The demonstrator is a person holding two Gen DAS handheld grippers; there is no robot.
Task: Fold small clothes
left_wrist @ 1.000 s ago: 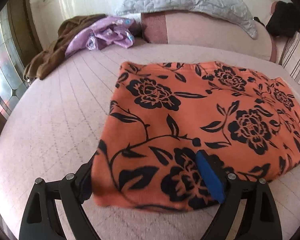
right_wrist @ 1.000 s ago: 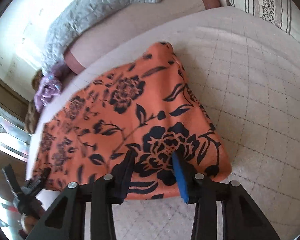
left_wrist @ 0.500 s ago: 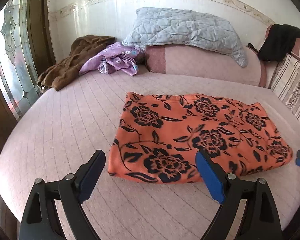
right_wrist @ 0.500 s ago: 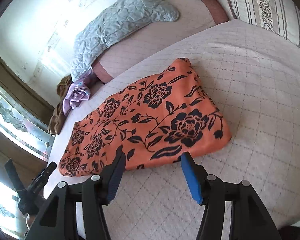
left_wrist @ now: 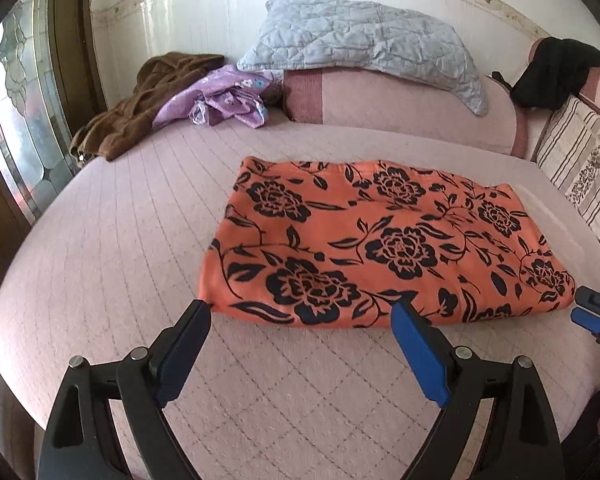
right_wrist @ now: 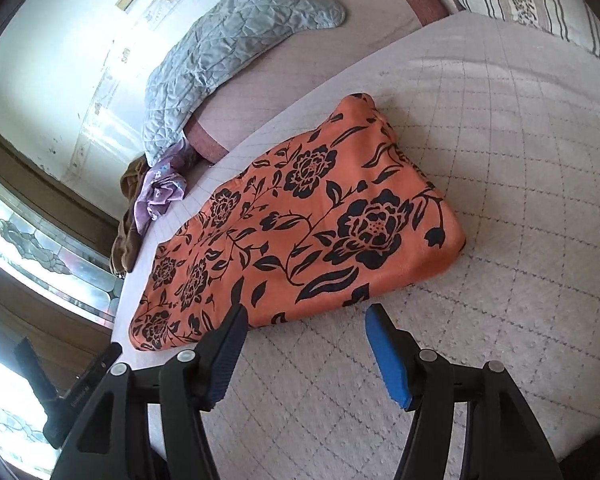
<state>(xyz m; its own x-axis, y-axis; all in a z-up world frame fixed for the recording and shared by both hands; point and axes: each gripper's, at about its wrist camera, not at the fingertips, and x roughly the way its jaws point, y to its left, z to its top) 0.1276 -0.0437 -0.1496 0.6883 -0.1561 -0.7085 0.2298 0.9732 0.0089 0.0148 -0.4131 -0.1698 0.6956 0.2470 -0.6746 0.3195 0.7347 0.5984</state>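
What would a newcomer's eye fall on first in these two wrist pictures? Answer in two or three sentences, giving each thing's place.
The orange garment with black flowers stands out first, lying folded and flat in the middle of the pale pink quilted bed. Just short of its near edge hover the left gripper and the right gripper, neither holding it. Behind, a grey quilted pillow lies on the bolster, with crumpled purple and brown clothes at the far left.

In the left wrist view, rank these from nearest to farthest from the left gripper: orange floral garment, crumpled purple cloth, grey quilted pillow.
From the left gripper:
1. Orange black-flowered folded garment, just ahead on the bed.
2. Crumpled purple cloth, far left, by the brown garment.
3. Grey quilted pillow, on the bolster at the wall.
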